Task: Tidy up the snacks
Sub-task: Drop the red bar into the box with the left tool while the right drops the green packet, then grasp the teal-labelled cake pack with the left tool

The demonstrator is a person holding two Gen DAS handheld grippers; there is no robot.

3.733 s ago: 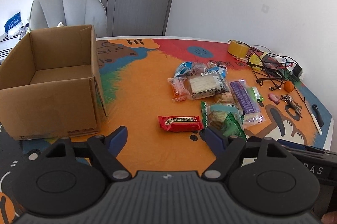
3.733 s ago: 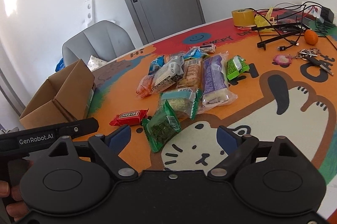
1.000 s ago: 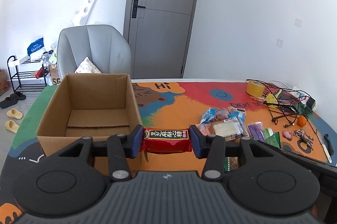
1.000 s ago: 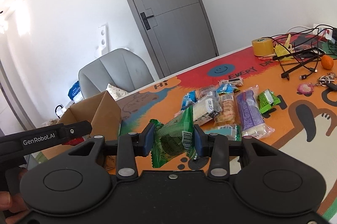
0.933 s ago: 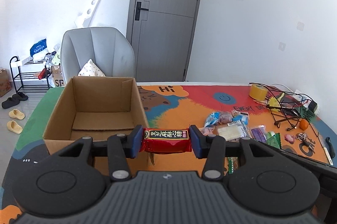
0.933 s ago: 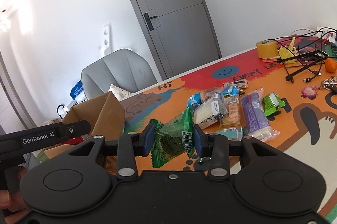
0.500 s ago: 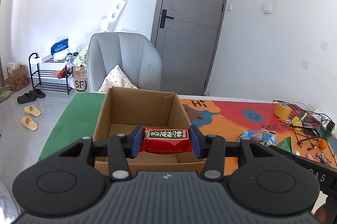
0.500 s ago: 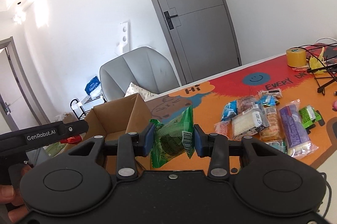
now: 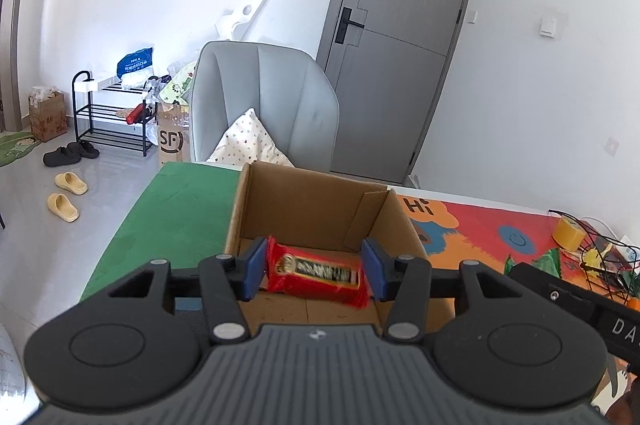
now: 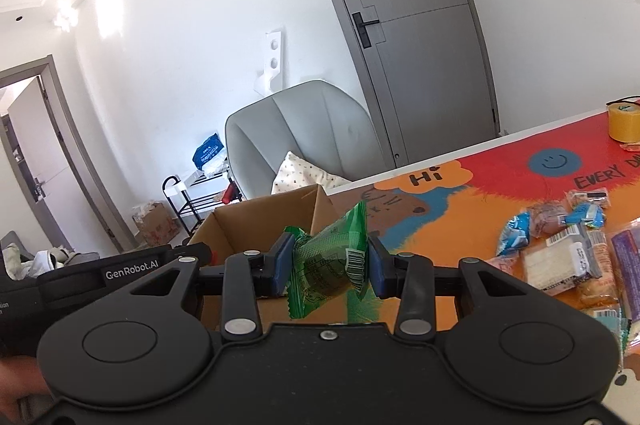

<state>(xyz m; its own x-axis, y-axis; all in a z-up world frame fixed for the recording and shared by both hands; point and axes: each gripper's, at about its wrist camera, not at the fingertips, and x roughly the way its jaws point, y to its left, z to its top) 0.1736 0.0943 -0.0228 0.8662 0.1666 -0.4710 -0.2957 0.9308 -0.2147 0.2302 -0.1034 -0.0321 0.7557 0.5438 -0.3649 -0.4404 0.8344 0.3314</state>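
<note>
Your left gripper (image 9: 314, 273) hovered over the open cardboard box (image 9: 316, 209), jaws just opening; the red snack bar (image 9: 316, 275) sat tilted between them, gaps at both pads. Box walls ringed it low in the frame. Half a second before, those pads pinched it. Your right gripper (image 10: 328, 265) pinched the green packet (image 10: 332, 265) beside the box's right wall, lower centre.

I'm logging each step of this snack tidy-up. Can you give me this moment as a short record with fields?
left gripper: jaws just opened, red snack bar loose between them, tilted, over the cardboard box
right gripper: shut on green snack packet, near the box
box contents: nothing else visible inside
table: more snacks still lying on it
</note>
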